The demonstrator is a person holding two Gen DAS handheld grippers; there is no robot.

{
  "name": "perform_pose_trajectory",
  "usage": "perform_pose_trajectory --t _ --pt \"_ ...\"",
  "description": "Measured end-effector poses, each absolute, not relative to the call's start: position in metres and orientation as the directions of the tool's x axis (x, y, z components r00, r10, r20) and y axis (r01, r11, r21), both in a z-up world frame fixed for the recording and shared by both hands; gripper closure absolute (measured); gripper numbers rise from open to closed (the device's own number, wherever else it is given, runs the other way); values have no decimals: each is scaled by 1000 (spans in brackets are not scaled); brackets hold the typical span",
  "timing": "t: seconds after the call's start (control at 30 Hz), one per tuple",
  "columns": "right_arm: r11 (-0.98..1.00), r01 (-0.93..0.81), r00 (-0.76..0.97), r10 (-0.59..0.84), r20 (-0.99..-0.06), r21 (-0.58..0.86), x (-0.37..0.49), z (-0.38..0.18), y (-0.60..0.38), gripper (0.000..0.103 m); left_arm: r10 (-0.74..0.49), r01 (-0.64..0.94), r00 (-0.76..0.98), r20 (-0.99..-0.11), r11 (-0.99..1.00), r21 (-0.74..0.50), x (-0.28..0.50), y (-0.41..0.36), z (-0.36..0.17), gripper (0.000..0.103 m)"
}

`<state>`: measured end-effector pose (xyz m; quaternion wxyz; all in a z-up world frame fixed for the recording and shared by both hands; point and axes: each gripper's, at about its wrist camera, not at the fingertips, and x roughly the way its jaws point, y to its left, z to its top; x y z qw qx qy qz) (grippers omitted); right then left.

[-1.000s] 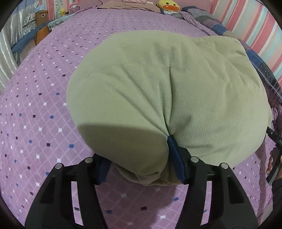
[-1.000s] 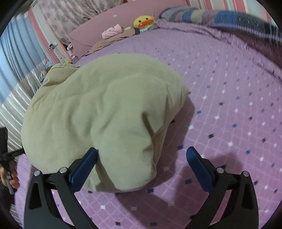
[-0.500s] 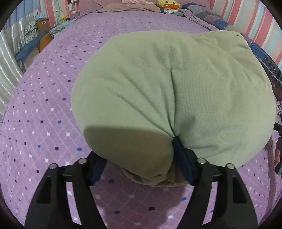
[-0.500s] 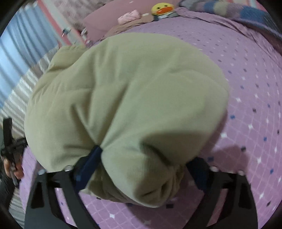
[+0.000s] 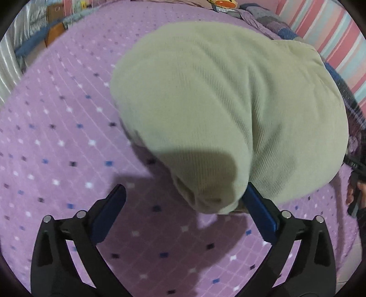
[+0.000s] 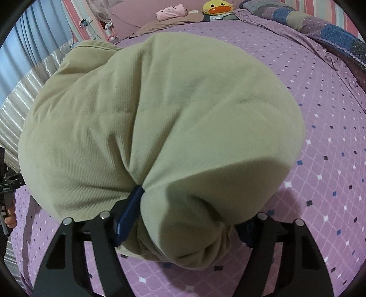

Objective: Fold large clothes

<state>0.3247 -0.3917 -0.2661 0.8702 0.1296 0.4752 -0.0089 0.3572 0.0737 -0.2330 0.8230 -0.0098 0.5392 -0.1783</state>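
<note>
Purple bedspread [image 5: 68, 141]; left gripper [image 5: 185, 212] spread, freeing garment [image 5: 228, 102]; right gripper [image 6: 183, 224] closing on it.

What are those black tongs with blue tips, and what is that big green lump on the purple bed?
There is no robot: a person carries one pair of tongs in each hand, and each pair has a camera looking along its fingers. Both pictures show a large olive-green garment bunched on a purple dotted bedsheet. The left tongs have just opened, so the cloth touches only one blue pad. The right tongs have been closing and now bunch a fold of the garment between their pads. A yellow duck toy sits far back.
</note>
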Motion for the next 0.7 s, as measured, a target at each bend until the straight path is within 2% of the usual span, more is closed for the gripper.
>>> perform_pose_trajectory --t 0.1,0.23,0.27,0.3,0.33,0.4,0.47,0.7 --pt "967 136 542 108 -833 214 324 -266 -393 29 -381 245 349 -856 919 -309 371 78 -234 3" --pt "968 133 541 109 -834 213 323 -265 -398 29 -329 276 361 -872 931 -237 381 66 -235 3" --pt "968 134 543 106 -833 211 322 -265 -398 29 -316 291 359 -878 932 -217 383 61 -232 9" --pt "969 137 546 101 -832 207 322 -265 -397 29 -325 311 348 -879 925 -219 384 57 -229 28" --pt "969 139 548 97 -831 205 322 -265 -396 29 -342 334 332 -879 914 -229 385 53 -226 36" --pt "971 145 554 82 -828 193 321 -265 -393 30 -274 353 349 -896 924 -146 386 39 -219 43" --pt "972 151 559 65 -827 178 318 -265 -389 30 -217 363 366 -905 929 -76 387 29 -217 45" --pt "981 163 550 -1 -835 107 318 -260 -377 35 -144 363 371 -917 932 1 393 16 -212 46"
